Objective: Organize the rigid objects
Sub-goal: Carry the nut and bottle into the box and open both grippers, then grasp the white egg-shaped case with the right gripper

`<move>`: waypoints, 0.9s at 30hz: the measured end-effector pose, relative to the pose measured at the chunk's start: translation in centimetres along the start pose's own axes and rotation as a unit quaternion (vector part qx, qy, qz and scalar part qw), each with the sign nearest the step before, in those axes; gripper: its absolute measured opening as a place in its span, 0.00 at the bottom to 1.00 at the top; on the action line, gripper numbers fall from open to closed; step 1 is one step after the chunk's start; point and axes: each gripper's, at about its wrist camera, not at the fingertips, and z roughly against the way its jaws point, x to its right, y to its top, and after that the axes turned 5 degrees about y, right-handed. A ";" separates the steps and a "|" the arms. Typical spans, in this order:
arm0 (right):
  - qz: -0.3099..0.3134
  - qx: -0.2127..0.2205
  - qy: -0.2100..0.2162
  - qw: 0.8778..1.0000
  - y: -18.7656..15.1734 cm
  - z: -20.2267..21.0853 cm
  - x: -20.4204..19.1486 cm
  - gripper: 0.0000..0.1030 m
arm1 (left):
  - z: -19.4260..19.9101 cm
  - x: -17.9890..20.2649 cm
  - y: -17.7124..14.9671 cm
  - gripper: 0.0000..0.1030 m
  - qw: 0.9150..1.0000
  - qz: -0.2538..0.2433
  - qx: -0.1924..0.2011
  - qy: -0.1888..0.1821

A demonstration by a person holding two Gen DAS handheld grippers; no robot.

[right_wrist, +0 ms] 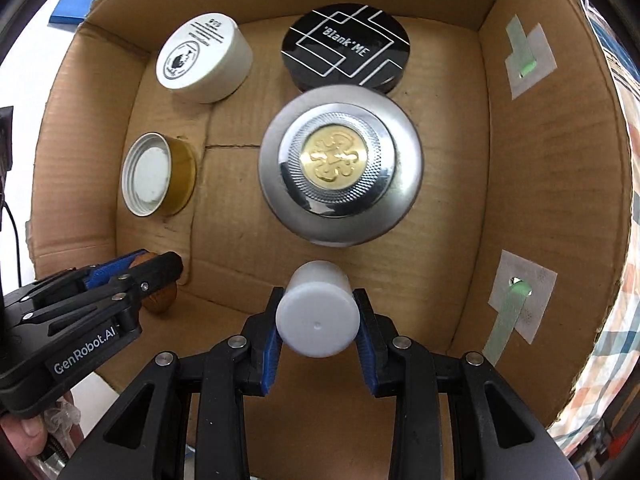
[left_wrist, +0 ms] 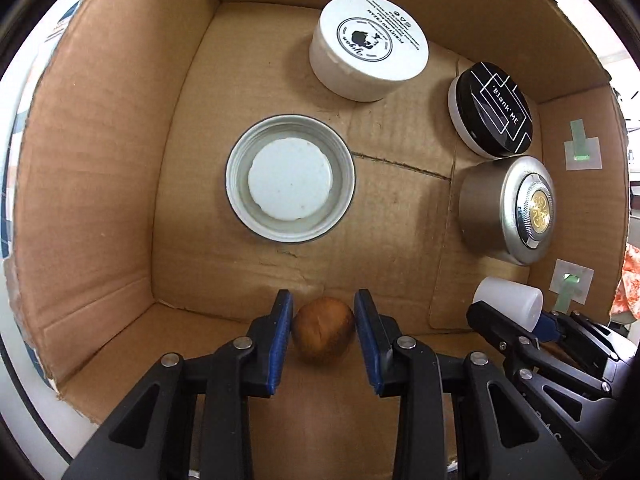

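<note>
Inside the open brown cardboard box point(left_wrist: 100, 184), both grippers point down toward the floor of the box. At the left, the left gripper point(left_wrist: 323, 334) has its blue-padded jaws pinching a small round brown wooden ball point(left_wrist: 323, 330), which sits close to the near wall of the box. Just ahead of it, in the middle of the floor, an upturned gold-sided metal jar lid with a white liner point(left_wrist: 290, 179) lies open side up, apart from everything else. Farther back stands a round white plastic jar with a printed black emblem on its lid point(left_wrist: 370, 46). To the right of that jar, a flat round black compact marked 'Blank'ME point(left_wrist: 494, 110) lies near the right wall, and just in front of it, touching or nearly so, sits a round silver metal case with a gold embossed centre point(right_wrist: 340, 160). Nearest the right corner, the right gripper point(right_wrist: 318, 322) has its jaws pressed on the sides of a small white plastic cylindrical cap point(right_wrist: 316, 320), held just in front of the silver case. Two taped patches with green strips point(right_wrist: 520, 288) sit on the right wall.
</note>
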 end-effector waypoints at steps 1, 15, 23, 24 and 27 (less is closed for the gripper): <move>0.000 0.000 -0.001 1.000 0.0 0.1 0.0 0.38 | 0.2 0.2 -0.1 0.29 1.000 -0.002 0.000 -0.001; 0.005 0.097 0.017 0.995 -1.7 12.0 3.1 0.71 | 10.3 4.5 -1.4 1.00 0.996 -0.020 0.090 -0.001; -0.042 0.130 -0.039 0.990 -1.9 15.9 11.1 0.73 | 12.4 10.4 0.8 1.00 0.990 -0.074 0.121 0.001; -0.051 0.125 -0.046 0.990 -1.9 15.6 12.4 0.73 | 12.0 11.1 0.9 1.00 0.990 -0.078 0.120 0.006; -0.057 0.099 -0.056 0.992 -1.4 13.7 15.4 0.73 | 10.0 12.5 1.7 1.00 0.991 -0.082 0.109 0.016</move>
